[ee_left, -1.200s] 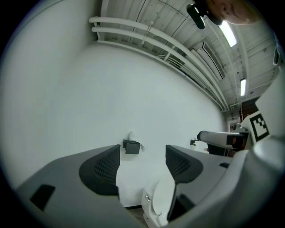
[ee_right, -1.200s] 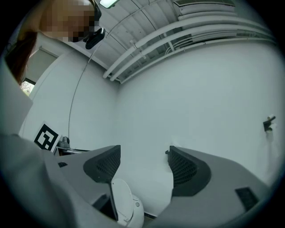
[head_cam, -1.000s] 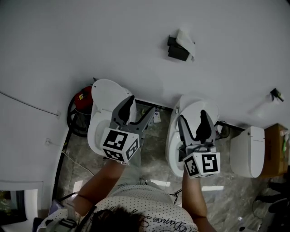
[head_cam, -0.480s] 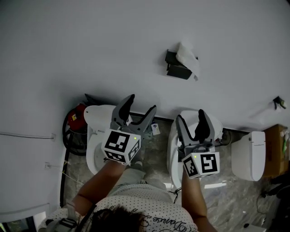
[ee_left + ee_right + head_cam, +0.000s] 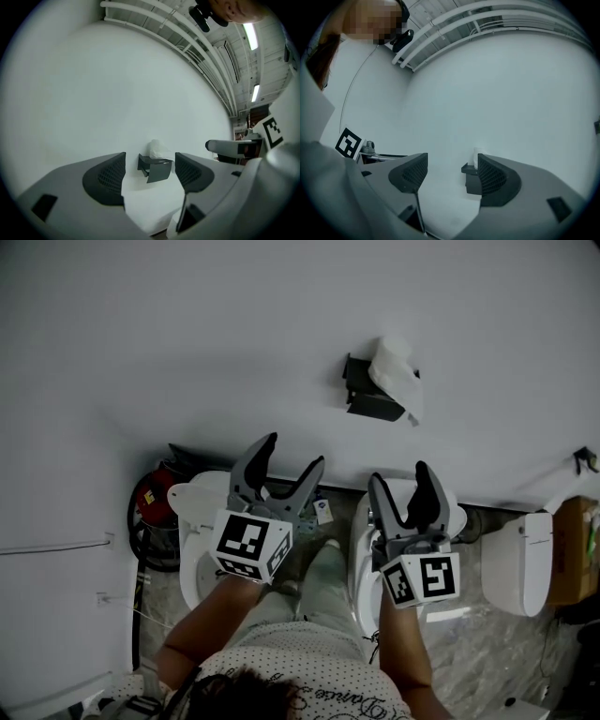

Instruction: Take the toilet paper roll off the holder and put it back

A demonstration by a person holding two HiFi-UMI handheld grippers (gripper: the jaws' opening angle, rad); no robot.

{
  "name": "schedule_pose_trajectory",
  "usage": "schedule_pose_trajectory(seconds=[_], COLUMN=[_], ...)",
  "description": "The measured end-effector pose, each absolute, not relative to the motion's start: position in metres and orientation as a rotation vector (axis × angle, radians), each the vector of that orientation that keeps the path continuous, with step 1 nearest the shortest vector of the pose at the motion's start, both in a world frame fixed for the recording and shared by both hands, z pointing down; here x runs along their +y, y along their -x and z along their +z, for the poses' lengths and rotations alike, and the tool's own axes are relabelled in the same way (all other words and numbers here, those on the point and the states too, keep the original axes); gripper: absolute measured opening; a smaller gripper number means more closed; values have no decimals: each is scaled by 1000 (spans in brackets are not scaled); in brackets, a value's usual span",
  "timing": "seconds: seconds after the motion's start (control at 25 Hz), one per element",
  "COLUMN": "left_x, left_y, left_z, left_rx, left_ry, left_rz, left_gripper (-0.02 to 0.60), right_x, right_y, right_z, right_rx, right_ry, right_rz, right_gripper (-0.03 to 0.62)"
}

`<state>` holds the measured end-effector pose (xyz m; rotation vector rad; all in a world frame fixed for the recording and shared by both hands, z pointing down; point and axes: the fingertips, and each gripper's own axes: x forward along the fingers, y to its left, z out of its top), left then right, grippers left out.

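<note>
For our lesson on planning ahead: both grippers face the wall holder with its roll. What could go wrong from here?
1. Paper hangs loose from the toilet paper roll over the holder; the open jaws of the left gripper or right gripper might pinch just that sheet and tear it.
2. A toilet stands below; a slipped roll could drop onto it.

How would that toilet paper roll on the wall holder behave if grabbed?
Probably light and squashy: the toilet paper roll looks soft and rumpled on the holder. A loose end drapes over the holder, so it may unwind when lifted.
</note>
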<state>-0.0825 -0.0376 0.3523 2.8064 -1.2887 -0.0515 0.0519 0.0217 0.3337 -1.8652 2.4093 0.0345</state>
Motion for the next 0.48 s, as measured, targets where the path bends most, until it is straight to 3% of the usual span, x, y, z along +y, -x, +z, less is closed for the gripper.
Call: schedule_pose_trajectory(seconds=[0.48], left_x=[-139], left_y=[23], left_z=[334], left_rx=[-1456], left_ry=[-2761], left_rz=[-97], left_gripper=[313], right_x=[-94], right_y=[-95], right_z=[320], right_rx=[2515], right_ry=[1687], right_rz=[70], right_gripper=[327])
